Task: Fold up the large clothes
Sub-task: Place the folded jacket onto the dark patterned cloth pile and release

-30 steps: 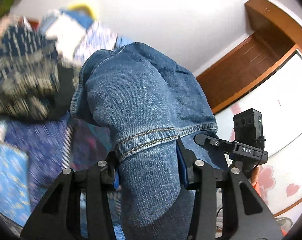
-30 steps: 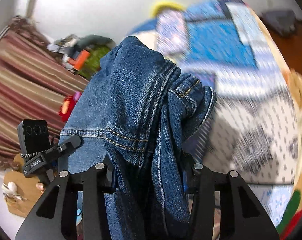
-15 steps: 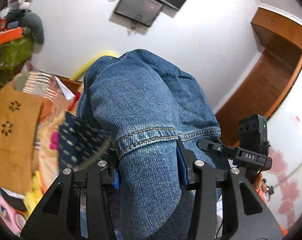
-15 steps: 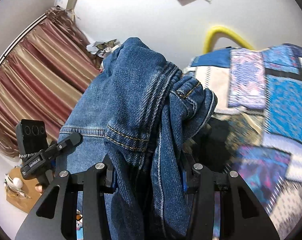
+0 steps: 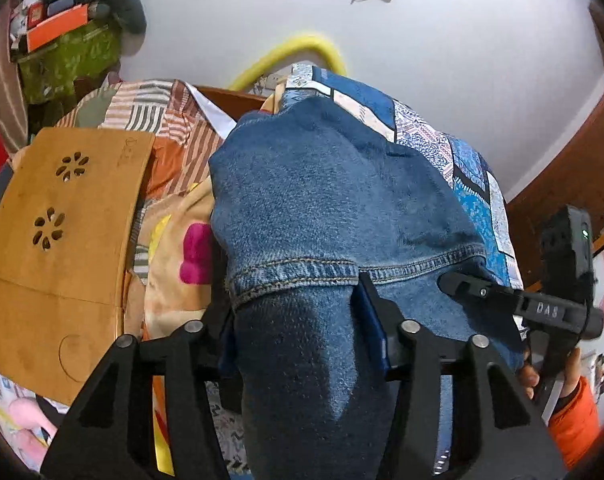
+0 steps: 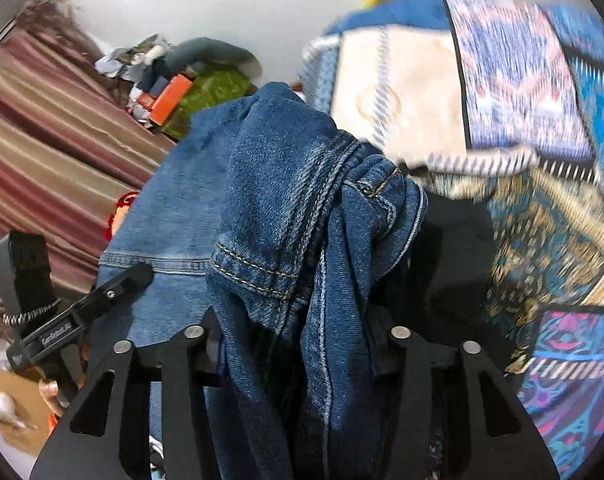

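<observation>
Here, the largest surface is the patchwork quilt (image 6: 542,92), its panels of blue, cream and purple print lying rumpled over the bed, with a gold-and-teal paisley patch nearer the right wrist camera. Left of it in the left wrist view lies a flat tan wooden board (image 5: 57,240) pierced with two flower-shaped cut-outs, resting on striped and floral bedding. Striped maroon curtains (image 6: 49,132) hang in soft vertical folds at the left of the right wrist view.

The blue denim jeans (image 5: 334,200) are bunched between both grippers and draped forward over the quilt. The cloth is thick and faded, with orange double stitching along a hem band and heavy folded seams.

The left gripper (image 5: 297,320) has a fat roll of denim between its black fingers; its jaws are opening, yet the blue pads are pressed against the cloth on both sides. The right gripper (image 6: 297,332) is also opening, with twisted seamed folds of the jeans hanging between its fingers, the denim filling the gap.

A curved yellow tube (image 5: 302,46) arcs against the white wall.
</observation>
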### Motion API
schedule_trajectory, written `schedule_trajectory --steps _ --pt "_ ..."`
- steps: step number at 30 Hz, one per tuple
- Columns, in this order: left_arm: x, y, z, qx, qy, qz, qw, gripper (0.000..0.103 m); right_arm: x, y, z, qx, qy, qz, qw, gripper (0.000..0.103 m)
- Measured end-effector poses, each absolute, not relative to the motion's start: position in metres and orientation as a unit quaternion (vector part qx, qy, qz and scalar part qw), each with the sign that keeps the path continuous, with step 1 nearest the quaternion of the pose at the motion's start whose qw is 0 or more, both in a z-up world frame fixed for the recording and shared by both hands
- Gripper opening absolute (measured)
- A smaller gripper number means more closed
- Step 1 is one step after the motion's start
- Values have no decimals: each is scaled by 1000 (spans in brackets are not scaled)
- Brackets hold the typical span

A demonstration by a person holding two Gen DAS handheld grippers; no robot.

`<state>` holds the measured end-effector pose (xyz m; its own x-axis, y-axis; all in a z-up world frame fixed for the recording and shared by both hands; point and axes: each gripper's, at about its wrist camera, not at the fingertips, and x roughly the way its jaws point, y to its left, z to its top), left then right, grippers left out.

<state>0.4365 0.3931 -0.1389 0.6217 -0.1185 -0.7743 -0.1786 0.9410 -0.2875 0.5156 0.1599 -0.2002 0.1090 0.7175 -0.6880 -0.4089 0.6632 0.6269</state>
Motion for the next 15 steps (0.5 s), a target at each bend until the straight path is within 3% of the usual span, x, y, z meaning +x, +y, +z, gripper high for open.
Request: schedule_trajectory --steps 5,10,15 --pt "423 378 -125 -122 427 49 895 72 507 148 -183 99 547 371 744 57" --pt "397 363 -109 -100 425 84 896 72 478 128 -145 47 520 334 785 58" --pt "355 328 -63 -29 392 103 914 72 442 106 -89 6 436 335 835 58"
